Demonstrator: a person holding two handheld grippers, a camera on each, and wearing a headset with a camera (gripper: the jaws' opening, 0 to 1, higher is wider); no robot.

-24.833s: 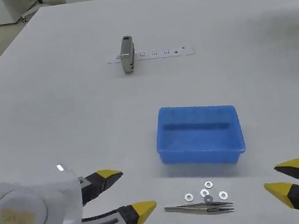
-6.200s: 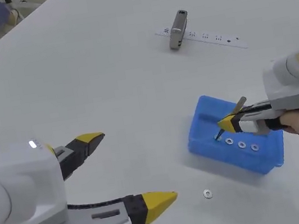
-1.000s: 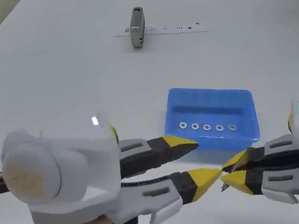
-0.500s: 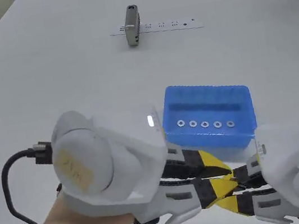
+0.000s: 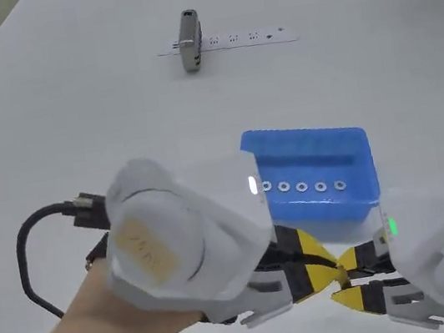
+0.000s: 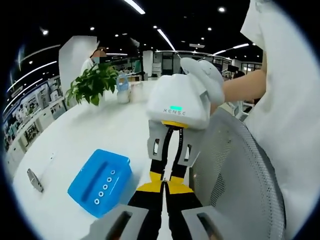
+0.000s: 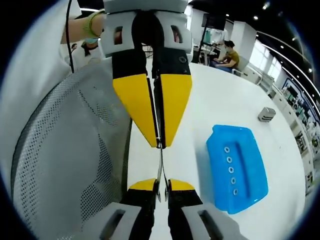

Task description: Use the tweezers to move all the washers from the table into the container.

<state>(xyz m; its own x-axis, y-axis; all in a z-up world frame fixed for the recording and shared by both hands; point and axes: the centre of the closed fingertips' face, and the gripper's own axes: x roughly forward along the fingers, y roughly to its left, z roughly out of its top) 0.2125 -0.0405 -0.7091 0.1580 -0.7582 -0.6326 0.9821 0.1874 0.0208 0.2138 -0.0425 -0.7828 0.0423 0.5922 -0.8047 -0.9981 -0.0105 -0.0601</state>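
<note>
1. White table [image 5: 115,133]: five washers [image 5: 302,187] lie in a row inside the container [image 5: 345,143].
2. Tweezers [image 7: 160,167], arms pressed together, clamped by left gripper [image 7: 159,144] and right gripper [image 7: 161,189] — tip to tip.
3. Tweezers probably thin, springy, slick — best held mid-length.

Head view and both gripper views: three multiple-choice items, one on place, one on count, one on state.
1. Where do the washers lie?
A. on the floor
B. in the blue container
C. in a cup
2. How many washers are there?
A. five
B. three
C. seven
3. The right claw is:
A. wide open
B. shut on a washer
C. shut on the tweezers
Key: 1 B, they sit in a row on its floor; 2 A, five rings count out; 3 C, the thin tweezers run from its closed tips to the left claw.
</note>
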